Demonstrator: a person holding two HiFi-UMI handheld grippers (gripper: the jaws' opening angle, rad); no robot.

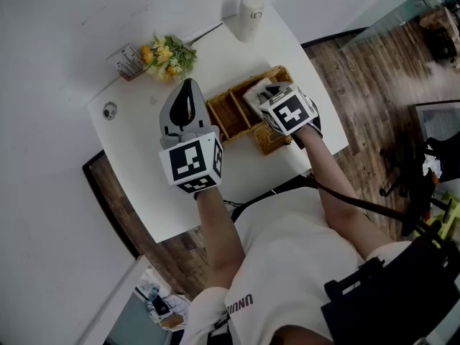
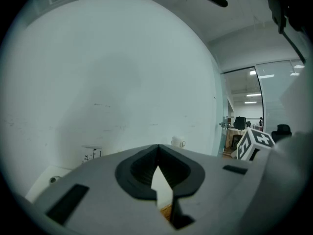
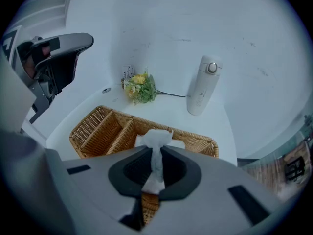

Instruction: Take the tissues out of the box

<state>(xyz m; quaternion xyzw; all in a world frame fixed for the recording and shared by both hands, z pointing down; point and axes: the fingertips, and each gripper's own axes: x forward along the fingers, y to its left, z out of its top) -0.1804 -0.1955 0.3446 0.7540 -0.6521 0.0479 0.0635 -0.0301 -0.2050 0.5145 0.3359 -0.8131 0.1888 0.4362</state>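
Tissue (image 3: 155, 137) removal looks barely begun. On the table (image 1: 133, 160) stands the basket (image 3: 98, 126), its left compartments bare. Beside the basket and above the table, the left gripper (image 2: 157, 150) hangs level, jaws together on nothing. Angled down over the basket's right end, the right gripper (image 3: 155, 153) has its jaws pinched tight on one white tissue, whose crumpled top rises past them. Its lower end is hidden, so I cannot tell whether it is free. No box shows plainly; any further tissues are still to be drawn.
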